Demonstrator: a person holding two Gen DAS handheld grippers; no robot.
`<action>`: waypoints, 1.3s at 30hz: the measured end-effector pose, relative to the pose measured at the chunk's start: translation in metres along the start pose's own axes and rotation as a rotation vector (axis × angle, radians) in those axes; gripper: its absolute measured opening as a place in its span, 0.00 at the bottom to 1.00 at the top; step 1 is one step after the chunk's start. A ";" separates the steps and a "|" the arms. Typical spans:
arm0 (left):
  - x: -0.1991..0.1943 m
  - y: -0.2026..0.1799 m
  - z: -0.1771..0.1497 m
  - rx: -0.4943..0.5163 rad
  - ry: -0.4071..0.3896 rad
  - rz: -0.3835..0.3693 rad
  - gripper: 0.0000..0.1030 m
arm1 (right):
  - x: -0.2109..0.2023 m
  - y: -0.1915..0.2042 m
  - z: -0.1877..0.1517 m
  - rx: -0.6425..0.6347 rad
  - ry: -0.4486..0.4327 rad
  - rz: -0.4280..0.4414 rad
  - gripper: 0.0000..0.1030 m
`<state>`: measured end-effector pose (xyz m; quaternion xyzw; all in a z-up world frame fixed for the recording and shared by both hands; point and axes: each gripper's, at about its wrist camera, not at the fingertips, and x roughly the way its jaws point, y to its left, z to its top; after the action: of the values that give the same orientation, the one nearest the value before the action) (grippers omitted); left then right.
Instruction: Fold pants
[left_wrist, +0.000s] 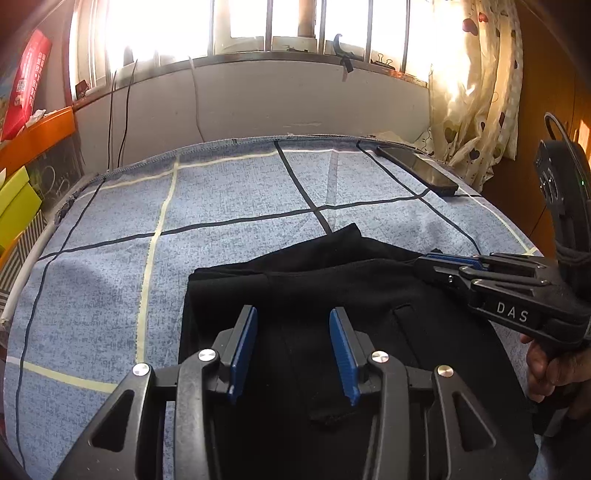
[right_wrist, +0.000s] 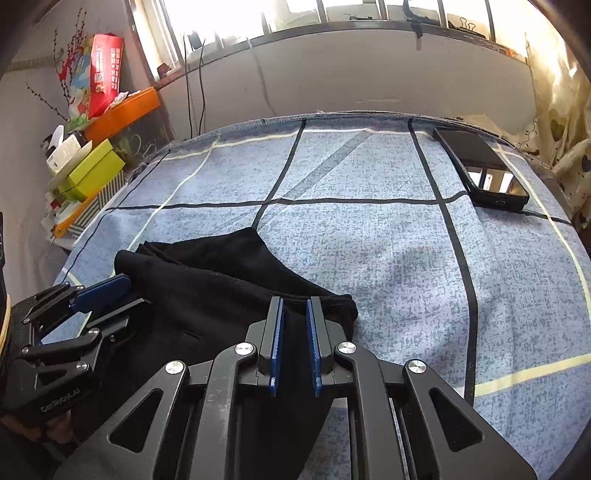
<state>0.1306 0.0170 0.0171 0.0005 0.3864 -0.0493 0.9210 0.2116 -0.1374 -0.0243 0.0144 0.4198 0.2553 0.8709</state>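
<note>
The black pants (left_wrist: 332, 295) lie folded on the blue checked cloth (left_wrist: 221, 199), near its front edge. My left gripper (left_wrist: 293, 314) is open, its blue pads spread above the pants, holding nothing. My right gripper (right_wrist: 294, 304) hovers over the right corner of the pants (right_wrist: 221, 291); its pads stand a narrow gap apart with no cloth visibly pinched between them. In the left wrist view the right gripper (left_wrist: 436, 264) comes in from the right at the pants' edge. In the right wrist view the left gripper (right_wrist: 114, 295) sits open at the pants' left side.
A black phone (right_wrist: 480, 170) lies at the far right corner of the cloth (right_wrist: 369, 240). Boxes and an orange tray (right_wrist: 122, 110) crowd the left side. A wall with a window is behind, and a curtain (left_wrist: 476, 92) hangs at the right.
</note>
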 end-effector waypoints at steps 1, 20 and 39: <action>0.000 0.001 0.000 -0.004 -0.001 -0.002 0.42 | 0.000 0.001 0.000 -0.004 -0.002 -0.003 0.13; -0.070 -0.011 -0.041 0.010 -0.072 -0.045 0.42 | -0.073 0.059 -0.065 -0.111 -0.047 -0.023 0.39; -0.066 -0.015 -0.067 0.069 -0.011 0.016 0.43 | -0.071 0.071 -0.090 -0.130 -0.035 -0.011 0.39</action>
<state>0.0357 0.0109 0.0178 0.0352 0.3794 -0.0554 0.9229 0.0782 -0.1249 -0.0141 -0.0399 0.3869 0.2772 0.8786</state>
